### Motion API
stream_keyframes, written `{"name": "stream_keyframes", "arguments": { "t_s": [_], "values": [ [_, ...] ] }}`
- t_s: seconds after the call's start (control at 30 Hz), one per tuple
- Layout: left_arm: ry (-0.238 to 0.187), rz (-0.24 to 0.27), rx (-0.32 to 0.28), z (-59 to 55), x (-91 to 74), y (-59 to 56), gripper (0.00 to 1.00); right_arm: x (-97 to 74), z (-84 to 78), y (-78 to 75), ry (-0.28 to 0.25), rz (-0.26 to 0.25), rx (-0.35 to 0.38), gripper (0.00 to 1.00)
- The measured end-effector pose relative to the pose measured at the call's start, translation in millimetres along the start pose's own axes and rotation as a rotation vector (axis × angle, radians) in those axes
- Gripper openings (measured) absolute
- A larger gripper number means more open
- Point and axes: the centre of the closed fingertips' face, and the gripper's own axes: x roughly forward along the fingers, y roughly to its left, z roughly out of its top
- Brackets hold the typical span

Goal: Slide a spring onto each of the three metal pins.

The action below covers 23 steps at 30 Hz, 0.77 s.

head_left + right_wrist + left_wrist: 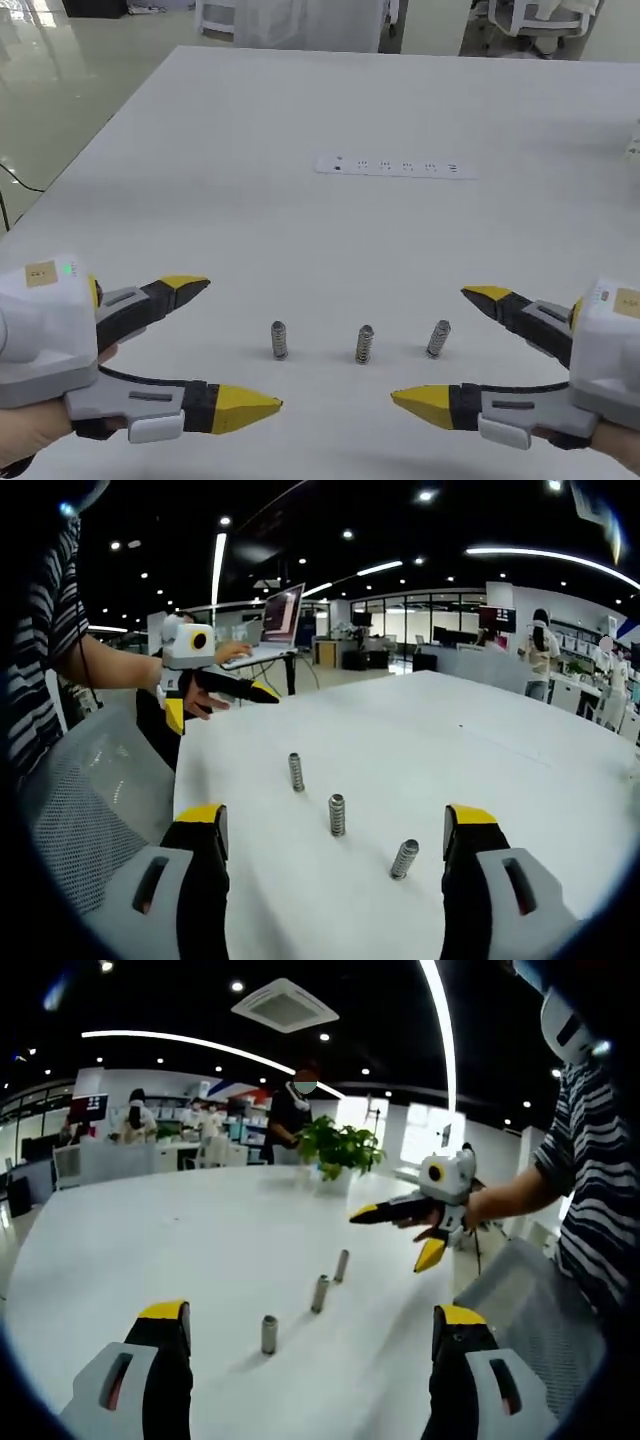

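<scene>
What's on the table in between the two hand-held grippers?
Three small grey metal pins wrapped in coiled springs stand in a row there, seen in the head view: the left pin, the middle pin, and the right pin, which leans.

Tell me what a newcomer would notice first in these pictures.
Three small springs stand in a row near the front of the white table, the rightmost one leaning. The left gripper and right gripper flank them, both with yellow-tipped jaws wide open and holding nothing. Farther back on the table lies a white power strip.
</scene>
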Motion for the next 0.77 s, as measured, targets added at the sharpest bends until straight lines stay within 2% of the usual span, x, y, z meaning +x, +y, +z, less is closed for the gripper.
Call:
{"name": "stream_keyframes", "arguments": {
  "t_s": [0.17, 0.33, 0.43, 0.53, 0.77],
  "values": [
    [-0.009, 0.014, -0.005, 1.2, -4.4, 1.1, 0.98, -12.0, -13.2, -1.5, 0.023, -0.016, 0.001, 0.93],
    [-0.010, 0.038, 0.009, 1.0, -12.8, 0.9, 0.98, -22.2, -17.9, -3.0, 0.006, -0.040, 0.040, 0.99],
    [0.002, 0.040, 0.008, -4.2, -16.1, 0.3, 0.98, -25.2, -21.6, -5.2, 0.007, -0.051, 0.059, 0.99],
    [0.024, 0.049, 0.017, -11.2, -18.8, 0.4, 0.98, -25.8, -21.7, -5.5, 0.007, -0.054, 0.073, 0.99],
    [0.021, 0.058, 0.001, -15.4, -19.7, 0.5, 0.98, -24.3, -13.9, -8.2, -0.009, -0.054, 0.076, 0.99]
  ]
}}
